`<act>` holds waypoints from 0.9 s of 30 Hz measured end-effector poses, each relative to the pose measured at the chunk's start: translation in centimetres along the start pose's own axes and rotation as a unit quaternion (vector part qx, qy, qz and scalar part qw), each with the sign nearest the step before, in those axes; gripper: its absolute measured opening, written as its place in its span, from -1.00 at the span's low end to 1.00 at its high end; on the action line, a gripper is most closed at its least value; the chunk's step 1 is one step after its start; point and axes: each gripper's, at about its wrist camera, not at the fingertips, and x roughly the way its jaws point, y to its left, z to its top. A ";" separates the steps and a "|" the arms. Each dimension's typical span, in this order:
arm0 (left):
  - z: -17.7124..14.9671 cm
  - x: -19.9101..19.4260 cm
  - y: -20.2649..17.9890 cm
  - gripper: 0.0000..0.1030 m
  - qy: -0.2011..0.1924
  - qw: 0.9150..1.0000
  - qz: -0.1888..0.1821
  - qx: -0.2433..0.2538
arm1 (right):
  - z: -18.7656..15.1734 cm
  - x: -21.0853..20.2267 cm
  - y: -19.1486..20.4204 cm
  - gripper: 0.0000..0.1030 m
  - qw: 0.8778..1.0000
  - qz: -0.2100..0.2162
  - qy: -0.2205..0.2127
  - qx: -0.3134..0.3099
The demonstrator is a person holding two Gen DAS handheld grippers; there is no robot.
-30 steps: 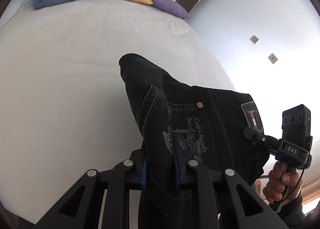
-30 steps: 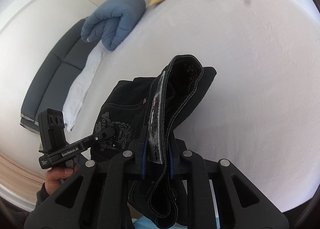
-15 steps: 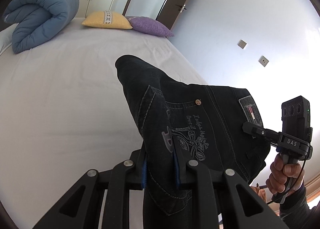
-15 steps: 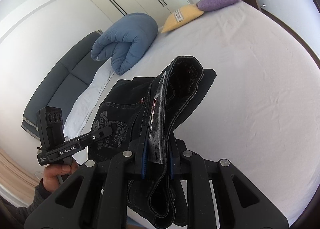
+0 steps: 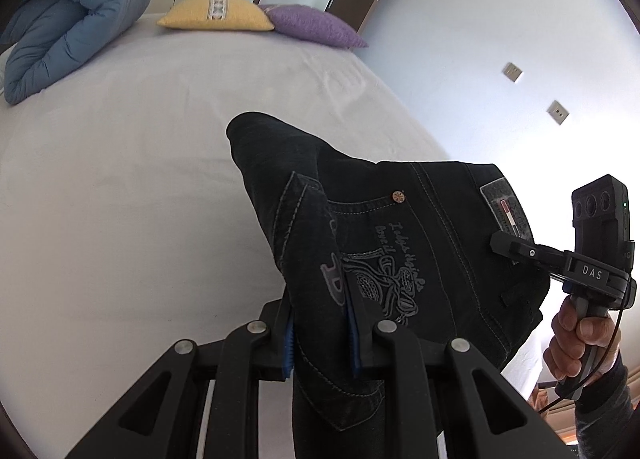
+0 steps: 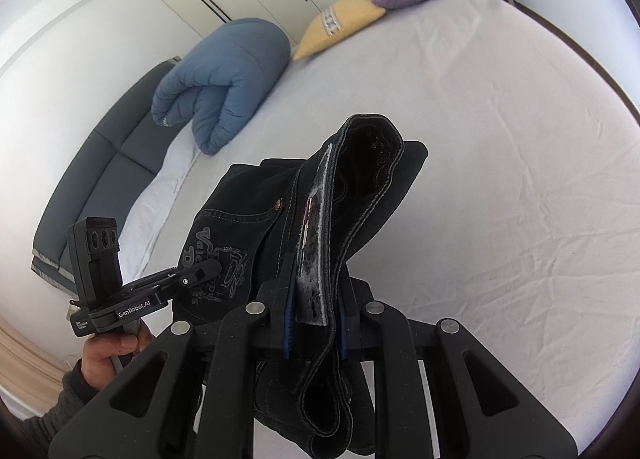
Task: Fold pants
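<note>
Left wrist view. Left gripper (image 5: pixel 322 333): jaws closed on a fold of the black pants (image 5: pixel 384 243), blue pads pressed to the denim on both sides. Pants held up above the white bed (image 5: pixel 120 199); embroidered back pocket and rivet face the camera. Right gripper (image 5: pixel 504 245), at the pants' right edge, clamps the waistband beside the patch. Beyond the pants: blue duvet (image 5: pixel 76 19), yellow pillow (image 5: pixel 216 13), purple pillow (image 5: pixel 316 25).
</note>
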 end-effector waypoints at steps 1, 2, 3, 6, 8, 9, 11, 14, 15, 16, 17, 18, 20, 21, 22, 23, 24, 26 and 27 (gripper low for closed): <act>-0.3 0.9 0.2 -0.59 0.007 1.000 0.003 -0.001 | 0.0 0.9 -0.6 -0.71 1.000 -0.003 0.005 0.004; -0.6 1.6 0.3 -0.59 0.012 1.000 0.004 -0.002 | 0.1 2.2 -1.0 -0.71 1.000 -0.005 0.010 0.008; -0.8 2.4 0.6 -0.58 0.019 1.000 0.004 -0.005 | -0.1 2.7 -1.7 -0.71 1.000 -0.007 0.014 0.012; -1.4 4.2 1.3 -0.58 0.034 0.999 0.004 -0.011 | -1.0 4.6 -3.4 -0.71 0.999 -0.014 0.027 0.032; -1.9 5.2 1.6 -0.57 0.042 0.999 0.007 -0.014 | -1.6 5.6 -4.7 -0.71 0.998 -0.018 0.038 0.040; -2.2 5.6 1.8 -0.55 0.044 0.999 0.008 -0.015 | -1.9 6.5 -5.0 -0.71 0.998 -0.020 0.042 0.043; -2.6 6.3 2.0 -0.49 0.049 0.999 0.008 -0.019 | -2.5 7.4 -6.2 -0.70 0.997 -0.024 0.050 0.054; -3.1 7.0 2.4 -0.27 0.052 0.998 0.015 -0.025 | -3.6 8.7 -7.9 -0.65 0.995 -0.025 0.057 0.074; -3.3 7.2 2.5 -0.18 0.052 0.998 0.018 -0.026 | -3.9 9.0 -8.6 -0.58 0.995 -0.027 0.057 0.079; -3.6 7.5 2.6 -0.14 0.052 0.998 0.022 -0.028 | -4.4 9.2 -9.3 -0.57 0.994 -0.030 0.058 0.087; -3.7 7.6 2.7 -0.07 0.052 0.998 0.025 -0.029 | -4.9 9.6 -9.8 -0.51 0.994 -0.033 0.057 0.092; -3.7 7.6 2.8 0.00 0.052 0.998 0.029 -0.030 | -5.3 10.0 -10.2 -0.47 0.993 -0.033 0.055 0.096; -4.0 7.7 3.0 0.14 0.050 0.998 0.036 -0.032 | -6.1 10.3 -11.0 -0.41 0.993 -0.021 0.048 0.109; -4.0 7.7 3.0 0.24 0.049 0.997 0.045 -0.036 | -6.5 10.4 -11.3 -0.37 0.992 -0.015 0.044 0.116; -4.2 7.6 3.1 0.27 0.047 0.997 0.049 -0.038 | -6.8 10.2 -11.5 -0.33 0.992 -0.012 0.042 0.122; -4.2 7.4 3.1 0.30 0.046 0.997 0.052 -0.041 | -7.0 10.2 -11.5 -0.23 0.991 -0.013 0.039 0.130; -4.3 6.9 3.1 0.31 0.044 0.996 0.059 -0.043 | -7.1 9.8 -11.6 -0.16 0.990 -0.017 0.035 0.135; -4.9 5.5 3.0 0.31 0.031 0.996 0.067 -0.052 | -7.9 8.3 -11.5 -0.08 0.990 -0.038 0.017 0.137; -5.3 4.6 3.0 0.41 0.021 0.996 0.069 -0.054 | -8.3 7.4 -11.3 -0.05 0.990 -0.049 0.008 0.134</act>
